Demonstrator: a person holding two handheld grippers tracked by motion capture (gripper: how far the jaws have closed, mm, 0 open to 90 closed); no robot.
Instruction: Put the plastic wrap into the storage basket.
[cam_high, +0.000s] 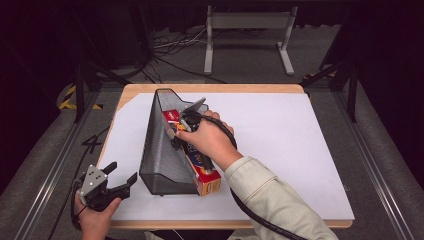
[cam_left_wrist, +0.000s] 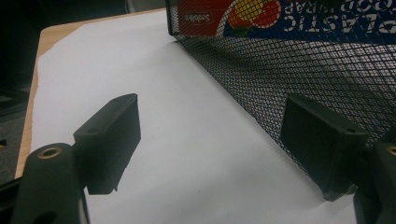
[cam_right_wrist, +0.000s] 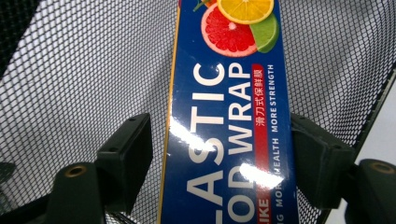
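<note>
The plastic wrap box (cam_high: 200, 161) lies inside the black mesh file holder (cam_high: 161, 150), its near end sticking out of the open side. The right gripper (cam_high: 181, 131) straddles the box, jaws spread; a gap shows on one side, so the box sits between them unclamped. The holder rests on white paper (cam_high: 280, 145) covering the counter (cam_high: 210, 88). The left gripper (cam_high: 120, 175) hangs apart at the counter's near left corner, jaws open and empty.

sleeve (cam_high: 272, 192): pale beige | grippers: black, brass screws, grey three-cornered plate | cable: black
</note>
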